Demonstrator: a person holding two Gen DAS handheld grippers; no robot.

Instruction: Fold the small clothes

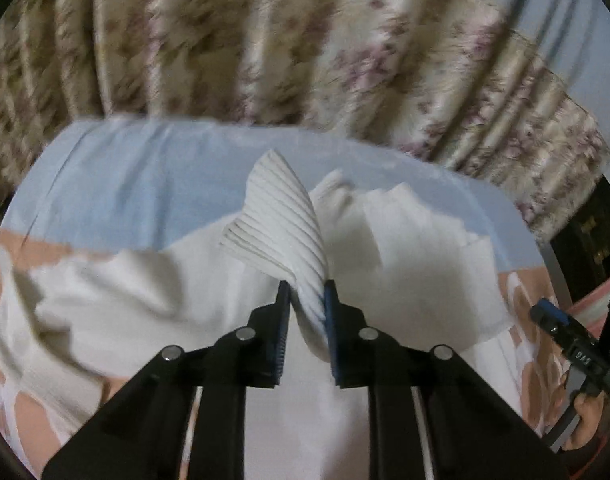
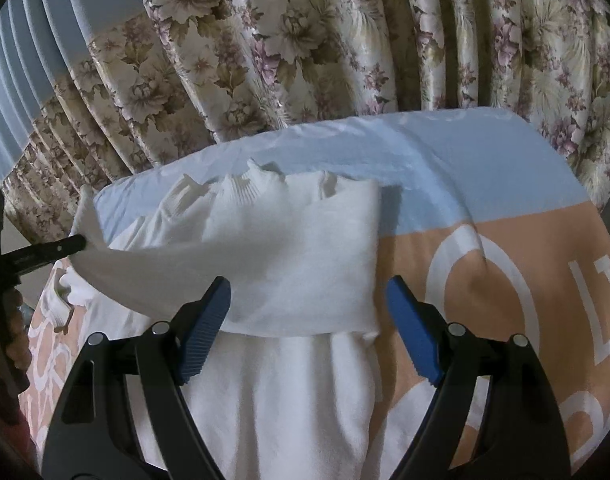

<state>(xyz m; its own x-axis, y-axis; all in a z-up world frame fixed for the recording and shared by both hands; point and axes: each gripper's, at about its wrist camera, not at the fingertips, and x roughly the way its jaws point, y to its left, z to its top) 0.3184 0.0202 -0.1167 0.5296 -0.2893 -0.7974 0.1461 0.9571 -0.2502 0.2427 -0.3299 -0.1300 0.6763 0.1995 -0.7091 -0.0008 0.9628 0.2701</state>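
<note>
Two tongs are working on one white sweater (image 1: 137, 300). Through my left wrist camera, my left tongs (image 1: 307, 300) are pinching a ribbed cuff (image 1: 277, 216) of it, jaws nearly together with the fabric bunched between the pads and lifting off the rest. The sweater is lying across a blue and peach sheet (image 1: 125, 184), with a flowered curtain (image 1: 305, 48) hanging behind. My right tongs (image 1: 565, 336) are showing at the right edge.

Through my right wrist camera, my right tongs (image 2: 309, 320) are hovering wide apart over the sweater (image 2: 297, 248), gripping nothing. My left tongs (image 2: 75, 246) are tugging a sleeve at the far left, and the sheet (image 2: 485, 168) is spreading out to the right.
</note>
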